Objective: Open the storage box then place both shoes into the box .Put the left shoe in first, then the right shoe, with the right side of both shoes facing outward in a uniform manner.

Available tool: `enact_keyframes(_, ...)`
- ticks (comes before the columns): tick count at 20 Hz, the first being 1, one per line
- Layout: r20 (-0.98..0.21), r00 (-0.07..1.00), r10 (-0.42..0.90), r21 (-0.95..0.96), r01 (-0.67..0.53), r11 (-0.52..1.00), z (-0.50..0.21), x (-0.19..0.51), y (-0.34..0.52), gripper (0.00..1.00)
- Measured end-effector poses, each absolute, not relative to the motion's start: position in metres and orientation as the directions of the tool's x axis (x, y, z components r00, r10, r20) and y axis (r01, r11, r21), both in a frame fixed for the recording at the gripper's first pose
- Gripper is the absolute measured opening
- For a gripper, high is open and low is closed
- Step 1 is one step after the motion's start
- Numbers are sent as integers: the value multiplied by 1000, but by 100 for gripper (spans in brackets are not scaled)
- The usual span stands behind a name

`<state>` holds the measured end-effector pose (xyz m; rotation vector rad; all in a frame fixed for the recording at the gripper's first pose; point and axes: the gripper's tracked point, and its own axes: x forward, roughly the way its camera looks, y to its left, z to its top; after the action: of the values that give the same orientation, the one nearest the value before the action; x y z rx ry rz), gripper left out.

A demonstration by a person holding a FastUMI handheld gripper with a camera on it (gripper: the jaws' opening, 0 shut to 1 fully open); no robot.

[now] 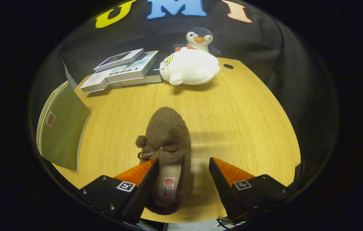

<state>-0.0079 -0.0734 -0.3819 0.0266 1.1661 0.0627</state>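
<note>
Lying on the wood-grain table (233, 106), a fuzzy brown shoe (167, 141) with a bow and pompom points toward 12 o'clock, its heel between the fingers of the gripper (184, 166), which gapes wide, gripping nothing. At 12 o'clock sits a rounded white plush (189, 67); at 11, stacked books (123, 69).

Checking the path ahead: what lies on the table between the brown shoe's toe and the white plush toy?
Bare wooden table, in the gripper view. The open gripper straddles the brown shoe's heel; white plush toy lies beyond.

Shoe (167, 144) between open tool (184, 175) fingers, books (123, 69) beyond.
</note>
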Motion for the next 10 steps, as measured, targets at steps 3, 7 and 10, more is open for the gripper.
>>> enact_keyframes(3, -935, 348, 65, 64, -14, 998, -395, -17, -75, 92)
enact_keyframes(7, -936, 329, 125, 149, 50, 988, -397, -19, -63, 70)
enact_keyframes(10, -943, 311, 117, 149, 80, 986, -397, -20, -64, 49)
